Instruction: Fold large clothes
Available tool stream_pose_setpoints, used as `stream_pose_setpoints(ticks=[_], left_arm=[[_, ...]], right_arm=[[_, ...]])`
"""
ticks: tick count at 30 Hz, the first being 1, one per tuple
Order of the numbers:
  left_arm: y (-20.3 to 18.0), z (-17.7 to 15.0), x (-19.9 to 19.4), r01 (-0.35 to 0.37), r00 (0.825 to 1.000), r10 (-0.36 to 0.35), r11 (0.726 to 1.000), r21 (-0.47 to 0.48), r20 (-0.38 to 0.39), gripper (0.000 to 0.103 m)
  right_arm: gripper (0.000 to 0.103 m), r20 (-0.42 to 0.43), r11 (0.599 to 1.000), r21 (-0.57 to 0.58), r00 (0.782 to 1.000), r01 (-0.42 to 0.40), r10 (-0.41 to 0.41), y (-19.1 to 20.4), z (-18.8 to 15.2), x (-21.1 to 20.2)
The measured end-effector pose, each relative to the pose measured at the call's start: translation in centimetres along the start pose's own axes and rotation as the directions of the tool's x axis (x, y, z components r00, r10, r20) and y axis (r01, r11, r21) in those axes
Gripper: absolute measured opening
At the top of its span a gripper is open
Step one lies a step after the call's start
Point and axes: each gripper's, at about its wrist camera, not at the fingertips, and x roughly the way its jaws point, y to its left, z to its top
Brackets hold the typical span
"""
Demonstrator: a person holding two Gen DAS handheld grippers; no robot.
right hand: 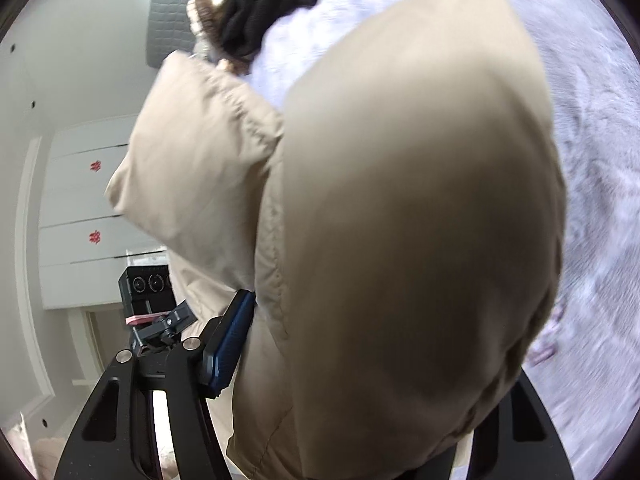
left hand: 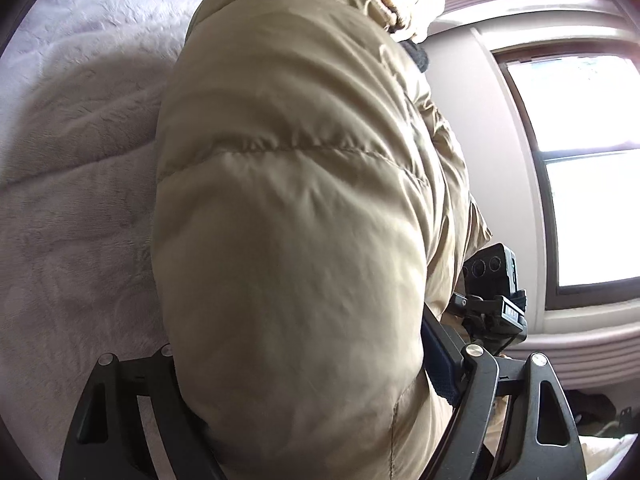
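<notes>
We have the beige puffer jacket (left hand: 288,200) filling the centre of both wrist views, lifted above the white fleece bedspread (left hand: 80,140). The left gripper (left hand: 304,392) and right gripper (right hand: 360,360) are each clamped on a thick padded fold. Risk: slick, bulky padding slips out under its own weight. Pads mostly buried; the sleeves and hem are hidden.

Mounted on each gripper, looking forward and downward along the fingers, pressed close against a beige puffer jacket (left hand: 288,208). Left view faces a window (left hand: 580,168), right view white drawers (right hand: 88,208). Shared: jacket, pale fleece bedspread (left hand: 72,160).
</notes>
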Motion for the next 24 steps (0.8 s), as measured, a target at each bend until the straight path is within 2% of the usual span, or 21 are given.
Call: stream_pose_setpoints(ticks=[6,10,18,21,24], left_arm=[[1.9,-0.9,-4.6,0.016,1.0,-0.016,1.0,-0.001,0.025,0.085],[4.9,-2.8,-9.3,0.022,0.999,-0.022,1.0,-0.006,0.026,0.085],[11.4,-2.4,-17.4,-0.025,0.999,0.026,0.999,-0.028,0.022,0.085],[13.4,-2.4,-19.2,-0.037,0.999,0.038,0.999,-0.04,0.034,0.085],[16.3,-2.6,-21.0,-0.051,0.998,0.053,0.997,-0.056,0.031,0.085]], right_arm=[[0.067,0.014,0.999,-0.035,1.0,-0.015,0.016,3.7,-0.8,3.0],[0.067,0.029,0.999,-0.042,0.999,-0.015,0.017,6.3,-2.7,5.7],[0.067,0.01,0.999,-0.037,1.0,-0.028,0.029,11.1,-5.0,14.6],[0.067,0.005,0.999,-0.04,1.0,-0.025,0.025,11.7,-4.9,17.3],[0.067,0.004,1.0,-0.022,1.0,0.011,-0.011,11.7,-4.9,19.9]])
